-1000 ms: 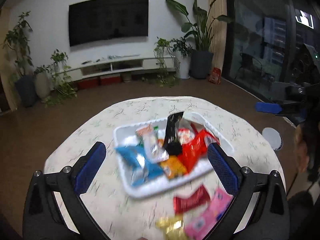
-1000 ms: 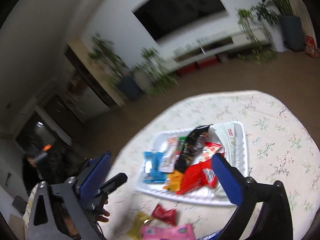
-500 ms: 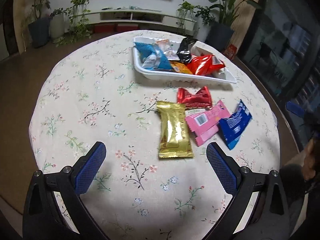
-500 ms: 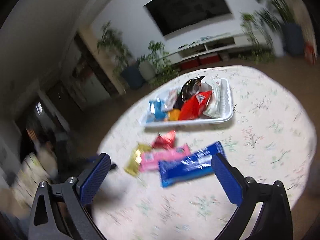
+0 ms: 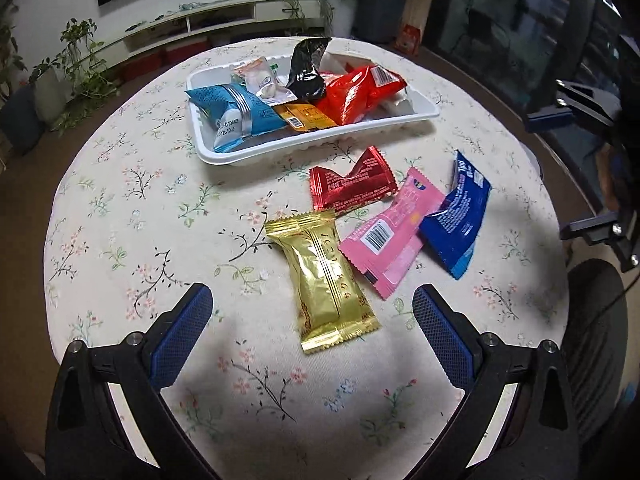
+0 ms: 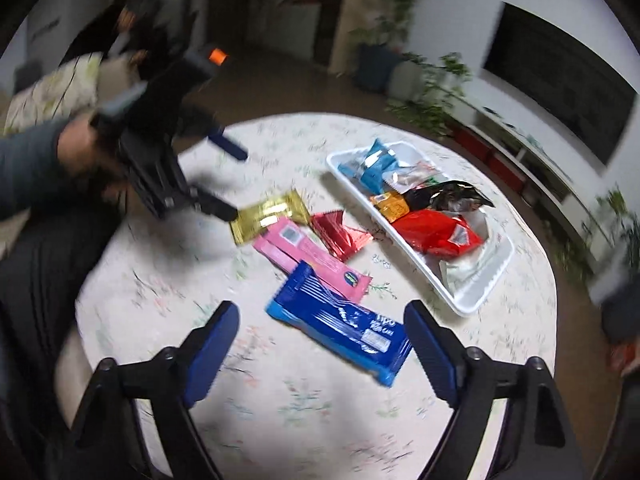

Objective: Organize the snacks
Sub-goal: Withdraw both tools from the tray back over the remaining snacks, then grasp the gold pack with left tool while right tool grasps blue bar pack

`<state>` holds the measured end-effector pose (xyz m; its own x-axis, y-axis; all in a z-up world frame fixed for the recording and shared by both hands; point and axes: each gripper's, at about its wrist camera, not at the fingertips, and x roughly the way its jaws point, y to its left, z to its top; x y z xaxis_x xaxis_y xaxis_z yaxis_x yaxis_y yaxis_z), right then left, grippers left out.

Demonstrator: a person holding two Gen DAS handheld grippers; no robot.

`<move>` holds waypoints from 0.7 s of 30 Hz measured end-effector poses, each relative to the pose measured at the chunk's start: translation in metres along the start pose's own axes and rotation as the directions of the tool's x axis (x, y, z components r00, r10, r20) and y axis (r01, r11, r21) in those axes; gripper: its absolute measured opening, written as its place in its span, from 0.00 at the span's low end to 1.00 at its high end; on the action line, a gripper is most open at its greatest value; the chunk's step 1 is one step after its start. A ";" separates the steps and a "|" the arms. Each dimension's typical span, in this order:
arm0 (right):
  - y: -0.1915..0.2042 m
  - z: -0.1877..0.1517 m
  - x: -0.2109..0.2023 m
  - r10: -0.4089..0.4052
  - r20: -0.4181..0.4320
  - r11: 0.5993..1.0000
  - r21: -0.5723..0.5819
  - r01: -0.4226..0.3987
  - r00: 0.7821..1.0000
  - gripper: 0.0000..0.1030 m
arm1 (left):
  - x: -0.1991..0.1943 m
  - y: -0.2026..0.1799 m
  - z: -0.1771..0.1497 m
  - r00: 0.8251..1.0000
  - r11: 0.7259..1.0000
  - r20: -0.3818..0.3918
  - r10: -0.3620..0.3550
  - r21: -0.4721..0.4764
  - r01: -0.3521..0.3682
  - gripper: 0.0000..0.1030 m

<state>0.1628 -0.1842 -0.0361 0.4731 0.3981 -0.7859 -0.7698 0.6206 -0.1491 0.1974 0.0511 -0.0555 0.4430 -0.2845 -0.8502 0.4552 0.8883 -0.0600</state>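
A white tray [image 5: 208,152] [image 6: 476,300] holds several snack packets on a round floral table. Loose on the cloth lie a gold packet [image 5: 328,276] [image 6: 268,216], a red packet [image 5: 352,186] [image 6: 340,234], a pink packet [image 5: 394,236] [image 6: 312,258] and a blue packet [image 5: 458,220] [image 6: 340,320]. My left gripper [image 5: 312,320] is open and empty, with the gold packet's near end between its fingers. My right gripper [image 6: 320,334] is open and empty, with the blue packet between its fingers.
The round table [image 5: 120,208] has its edge close on all sides. The left gripper body and the hand holding it show at the left of the right wrist view [image 6: 160,168]. A TV stand [image 5: 208,20] and potted plants [image 5: 80,72] stand beyond.
Both grippers have dropped from high above toward the table. The left one now frames the gold packet, and the right one has swung round to frame the blue packet.
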 end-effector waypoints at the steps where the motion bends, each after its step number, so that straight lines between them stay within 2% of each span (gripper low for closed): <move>1: -0.003 0.000 0.006 0.014 -0.010 1.000 -0.014 -0.014 1.000 0.83 | 0.002 0.000 0.000 1.000 1.000 -0.004 0.000 -0.001 0.000 0.98; 7: -0.012 0.000 0.041 0.096 -0.091 0.989 -0.106 -0.106 0.991 0.81 | 0.023 0.003 -0.003 0.999 1.000 -0.046 0.003 0.008 -0.003 0.98; 12: -0.016 -0.004 0.065 0.095 -0.171 0.978 -0.170 -0.125 0.981 0.73 | 0.035 0.008 0.000 0.998 1.000 -0.062 -0.012 0.007 0.012 0.97; 16: -0.019 -0.004 0.077 0.120 -0.196 0.970 -0.185 -0.157 0.973 0.69 | 0.042 0.005 0.002 0.996 0.999 -0.083 -0.021 0.026 0.023 0.84; 21: -0.011 -0.009 0.090 0.099 -0.267 0.950 -0.262 -0.171 0.959 0.69 | 0.048 0.010 0.004 0.996 1.000 -0.091 -0.013 0.002 0.013 0.80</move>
<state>0.2097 -0.1614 -0.1103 0.2630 0.2626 -0.9284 -0.9243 0.3446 -0.1644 0.2263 0.0445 -0.0948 0.3653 -0.2620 -0.8932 0.4623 0.8839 -0.0703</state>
